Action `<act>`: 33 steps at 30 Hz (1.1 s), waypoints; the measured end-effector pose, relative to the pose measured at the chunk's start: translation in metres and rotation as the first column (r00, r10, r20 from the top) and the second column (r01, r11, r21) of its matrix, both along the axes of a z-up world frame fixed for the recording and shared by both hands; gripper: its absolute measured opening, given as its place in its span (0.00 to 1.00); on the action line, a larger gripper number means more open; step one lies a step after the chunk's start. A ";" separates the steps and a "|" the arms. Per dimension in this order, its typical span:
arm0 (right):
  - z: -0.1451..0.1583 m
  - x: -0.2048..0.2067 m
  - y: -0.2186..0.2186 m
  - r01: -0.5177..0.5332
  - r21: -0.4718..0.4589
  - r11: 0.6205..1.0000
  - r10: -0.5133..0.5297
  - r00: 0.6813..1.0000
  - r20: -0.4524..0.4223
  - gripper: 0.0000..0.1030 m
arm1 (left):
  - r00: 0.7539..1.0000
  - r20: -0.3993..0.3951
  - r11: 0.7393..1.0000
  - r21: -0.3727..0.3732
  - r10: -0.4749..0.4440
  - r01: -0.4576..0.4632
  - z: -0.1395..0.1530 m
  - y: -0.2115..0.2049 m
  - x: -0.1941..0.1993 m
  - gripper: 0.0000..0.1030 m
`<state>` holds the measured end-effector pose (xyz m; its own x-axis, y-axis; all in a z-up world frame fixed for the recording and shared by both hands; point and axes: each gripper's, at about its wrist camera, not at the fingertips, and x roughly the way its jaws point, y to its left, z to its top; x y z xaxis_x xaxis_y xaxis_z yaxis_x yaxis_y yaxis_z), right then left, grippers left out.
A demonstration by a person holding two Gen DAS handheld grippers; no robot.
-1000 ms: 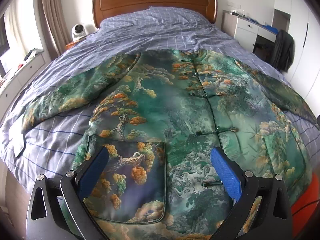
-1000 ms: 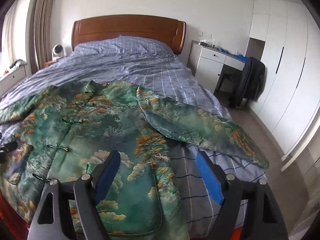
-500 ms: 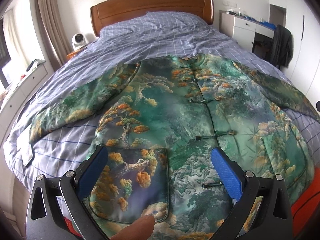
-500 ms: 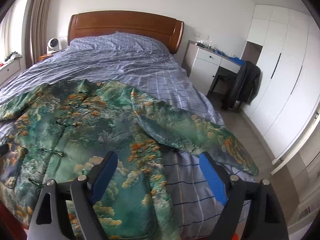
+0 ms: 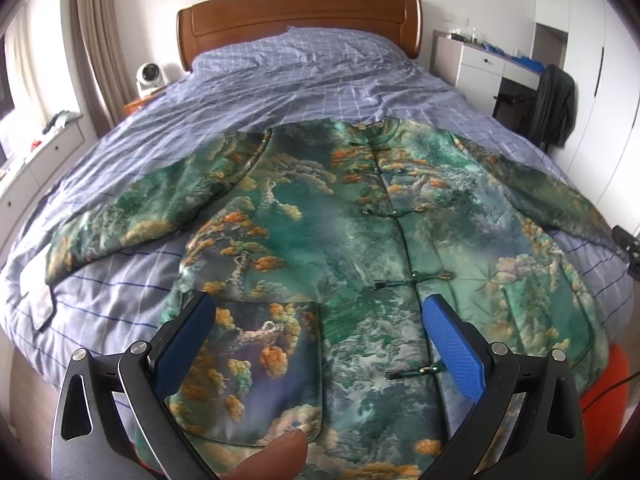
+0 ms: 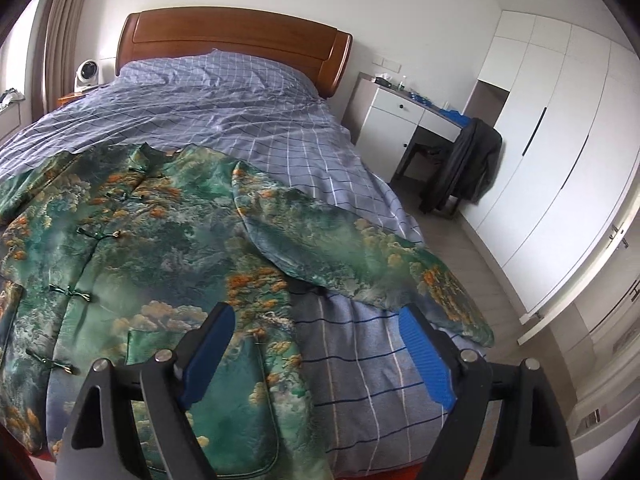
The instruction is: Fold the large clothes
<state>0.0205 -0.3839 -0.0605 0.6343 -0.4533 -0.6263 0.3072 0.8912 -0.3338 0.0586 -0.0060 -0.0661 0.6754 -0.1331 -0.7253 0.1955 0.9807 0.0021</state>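
A large green jacket (image 5: 340, 232) printed with orange trees and clouds lies flat, front up, on the bed, its frog buttons fastened down the middle. Its left sleeve (image 5: 132, 216) and right sleeve (image 6: 360, 256) spread out to the sides. My left gripper (image 5: 316, 316) hovers open above the jacket's lower front, over the patch pocket (image 5: 248, 364), nothing between its blue pads. My right gripper (image 6: 316, 328) hovers open above the jacket's right hem edge and the bare sheet below the right sleeve. A fingertip (image 5: 276, 456) shows at the bottom of the left wrist view.
The bed (image 5: 312, 80) has a blue checked cover and a wooden headboard (image 6: 236, 44). On the right stand a white desk (image 6: 404, 120), a chair with a dark coat (image 6: 468, 164) and white wardrobes (image 6: 560, 160). A small white fan (image 5: 150, 76) sits left of the headboard.
The right wrist view has tilted up and turned slightly right, so more of the right sleeve and room shows. A fingertip has appeared at the bottom of the left wrist view. The jacket has not moved.
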 end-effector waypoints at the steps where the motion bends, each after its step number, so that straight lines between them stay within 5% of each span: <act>1: 0.000 0.000 -0.001 0.004 -0.002 1.000 -0.004 1.000 0.001 0.83 | 1.000 -0.006 1.000 -0.011 -0.001 0.001 0.000 0.001 0.001 1.00; 33: 0.000 -0.003 -0.025 0.101 -0.040 0.994 -0.101 0.995 0.001 0.83 | 1.000 -0.012 0.997 0.071 0.021 -0.020 0.001 0.004 0.003 1.00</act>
